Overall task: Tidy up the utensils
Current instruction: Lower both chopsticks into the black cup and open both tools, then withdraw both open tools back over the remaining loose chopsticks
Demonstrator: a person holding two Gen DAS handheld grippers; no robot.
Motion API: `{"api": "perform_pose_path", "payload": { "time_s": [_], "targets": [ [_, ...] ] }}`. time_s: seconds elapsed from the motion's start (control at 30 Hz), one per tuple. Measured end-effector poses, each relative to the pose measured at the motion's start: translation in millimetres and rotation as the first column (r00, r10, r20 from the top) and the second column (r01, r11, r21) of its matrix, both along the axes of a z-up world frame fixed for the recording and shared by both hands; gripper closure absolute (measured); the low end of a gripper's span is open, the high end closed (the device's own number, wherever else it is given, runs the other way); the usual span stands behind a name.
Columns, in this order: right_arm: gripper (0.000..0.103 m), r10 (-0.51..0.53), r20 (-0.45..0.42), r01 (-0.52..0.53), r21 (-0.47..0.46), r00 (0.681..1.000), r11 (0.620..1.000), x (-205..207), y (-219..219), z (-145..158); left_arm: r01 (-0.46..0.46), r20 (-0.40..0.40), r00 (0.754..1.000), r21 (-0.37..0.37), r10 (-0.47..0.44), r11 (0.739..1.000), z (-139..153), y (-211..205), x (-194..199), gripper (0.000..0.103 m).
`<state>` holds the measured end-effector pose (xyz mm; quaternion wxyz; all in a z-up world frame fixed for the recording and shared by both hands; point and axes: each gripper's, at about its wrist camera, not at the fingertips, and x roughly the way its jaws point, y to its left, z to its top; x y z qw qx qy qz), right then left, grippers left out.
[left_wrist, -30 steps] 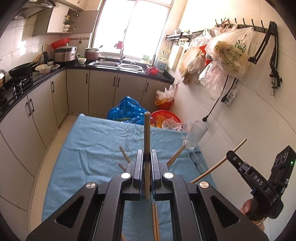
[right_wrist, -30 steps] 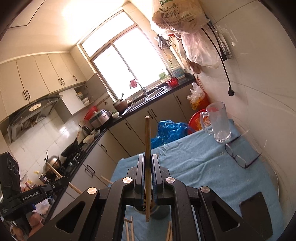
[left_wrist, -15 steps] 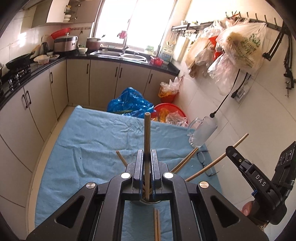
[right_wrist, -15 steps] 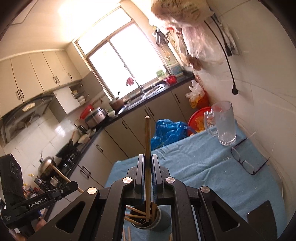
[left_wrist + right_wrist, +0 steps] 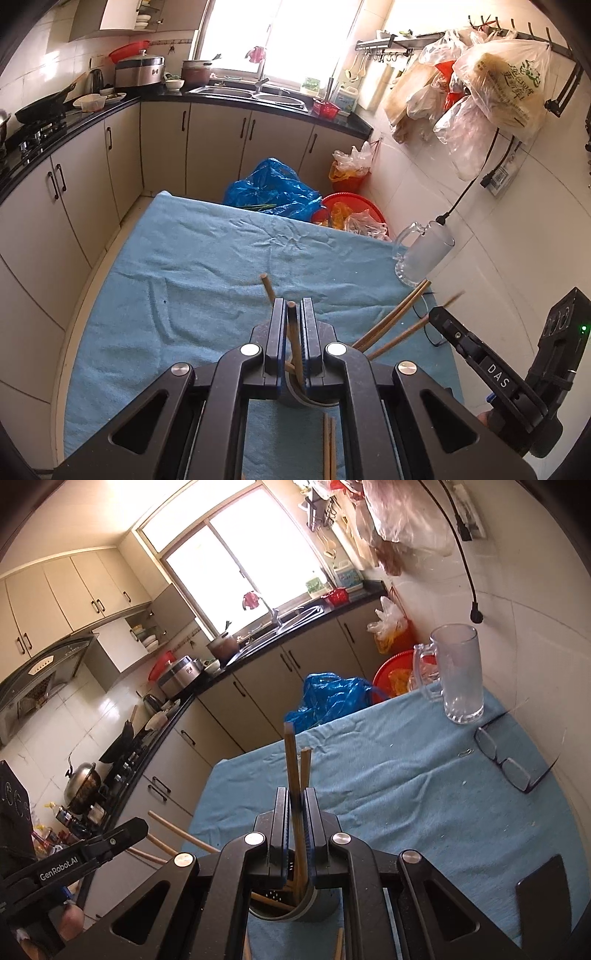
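A blue-clothed table (image 5: 388,775) carries a glass mug (image 5: 460,672), eyeglasses (image 5: 506,760), a phone (image 5: 543,897), a chopstick holder (image 5: 314,908) and loose chopsticks (image 5: 328,443).

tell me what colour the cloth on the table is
Light blue; the cloth shows best in the left wrist view.

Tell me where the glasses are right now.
The glasses lie on the blue cloth at the right side of the right wrist view, just in front of the glass mug.

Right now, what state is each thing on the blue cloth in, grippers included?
Grey cylindrical utensil holder: upright, holding wooden chopsticks.
Loose chopstick pair: lying flat.
Clear glass mug: upright, empty.
Dark-framed glasses: unfolded, lying flat.
Left gripper: chopstick between jaws, grip unclear.
Right gripper: another chopstick between jaws, grip unclear.
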<state>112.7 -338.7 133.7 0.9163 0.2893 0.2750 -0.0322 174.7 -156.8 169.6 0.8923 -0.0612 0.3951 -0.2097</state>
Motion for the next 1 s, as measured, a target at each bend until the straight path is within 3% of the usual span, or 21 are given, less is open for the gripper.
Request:
{"api": "perform_pose_path", "payload": {
  "time_s": [0.13,0.3,0.37,0.6,0.77,1.0],
  "targets": [
    [0.085,0.013,0.001,-0.013,0.007,1.0,1.0,-2,0,1,-0.005,0.003,1.0,-0.013,0.006,1.0,2,6,-2,0.086],
    [0.084,-0.001,0.043,0.002,-0.009,0.999,1.0,-22,-3,13,-0.013,0.035,0.999,-0.037,0.014,0.999,13,18,-18,0.078],
    [0.076,-0.005,0.056,0.006,-0.019,0.998,1.0,-33,-2,15,-0.02,0.056,0.998,-0.042,0.022,0.999,18,23,-27,0.068],
    [0.06,-0.007,0.04,0.008,-0.022,0.999,1.0,-68,5,2,-0.043,0.099,0.994,-0.047,0.047,0.998,18,52,-68,0.058],
    [0.056,0.015,-0.019,-0.015,-0.02,1.0,1.0,-88,13,-27,-0.066,0.065,0.996,-0.027,0.068,0.997,-11,76,-90,0.054],
    [0.056,0.054,-0.135,-0.055,-0.006,0.989,0.998,-105,29,-85,-0.096,-0.109,0.989,0.0,0.095,0.995,-84,101,-94,0.054]
  ]
}}
